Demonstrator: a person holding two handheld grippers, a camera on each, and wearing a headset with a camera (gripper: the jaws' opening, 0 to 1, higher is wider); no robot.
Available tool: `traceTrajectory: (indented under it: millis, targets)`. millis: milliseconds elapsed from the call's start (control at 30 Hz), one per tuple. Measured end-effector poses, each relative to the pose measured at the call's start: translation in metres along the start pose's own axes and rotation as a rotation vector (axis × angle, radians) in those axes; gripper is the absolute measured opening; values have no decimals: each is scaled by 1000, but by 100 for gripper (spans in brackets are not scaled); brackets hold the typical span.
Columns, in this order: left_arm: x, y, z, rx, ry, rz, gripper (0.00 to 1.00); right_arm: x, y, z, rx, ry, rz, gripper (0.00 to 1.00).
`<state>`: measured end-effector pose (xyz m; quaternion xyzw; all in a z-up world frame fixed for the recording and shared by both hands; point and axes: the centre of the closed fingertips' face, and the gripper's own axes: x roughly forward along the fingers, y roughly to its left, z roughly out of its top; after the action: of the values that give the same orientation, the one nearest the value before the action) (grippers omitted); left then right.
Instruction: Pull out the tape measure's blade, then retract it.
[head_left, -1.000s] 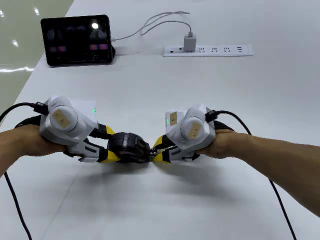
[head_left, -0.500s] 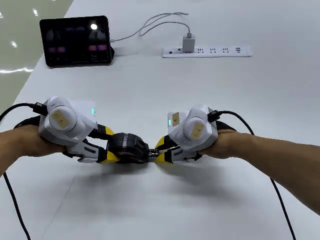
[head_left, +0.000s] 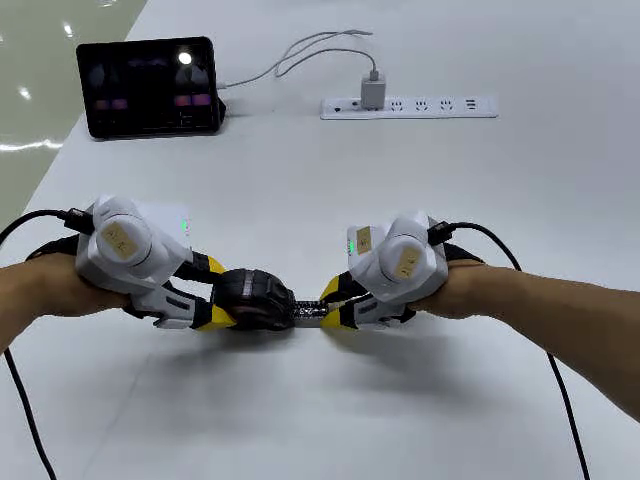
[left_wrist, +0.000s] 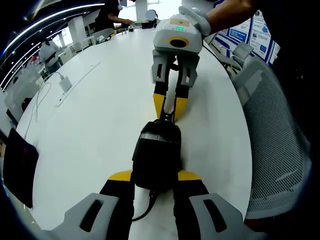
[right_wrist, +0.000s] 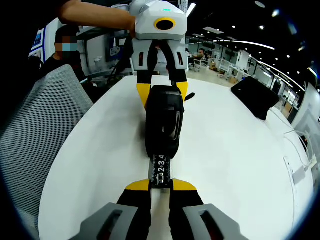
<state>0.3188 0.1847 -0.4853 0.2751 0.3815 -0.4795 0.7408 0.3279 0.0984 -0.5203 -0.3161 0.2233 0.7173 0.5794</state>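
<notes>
Left tongs (head_left: 224, 293) clamped on black rounded tape measure (head_left: 255, 298), right tongs (head_left: 331, 307) pinching its dark blade (right_wrist: 160, 170), drawn slightly farther apart than before, blade numerals legible in right gripper view.

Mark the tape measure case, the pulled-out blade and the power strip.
tape measure case (head_left: 252, 298), head view, top of the dark body.
blade (right_wrist: 160, 171), right gripper view, printed numbers on the exposed stretch.
power strip (head_left: 450, 106), head view, socket face toward its right end.
</notes>
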Motion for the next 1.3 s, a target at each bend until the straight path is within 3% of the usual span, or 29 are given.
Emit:
traceTrajectory:
  millis: [1300]
  targets:
    - [0, -1, 3, -8, 0, -3, 24, -44, 3, -45, 31, 22, -23, 9]
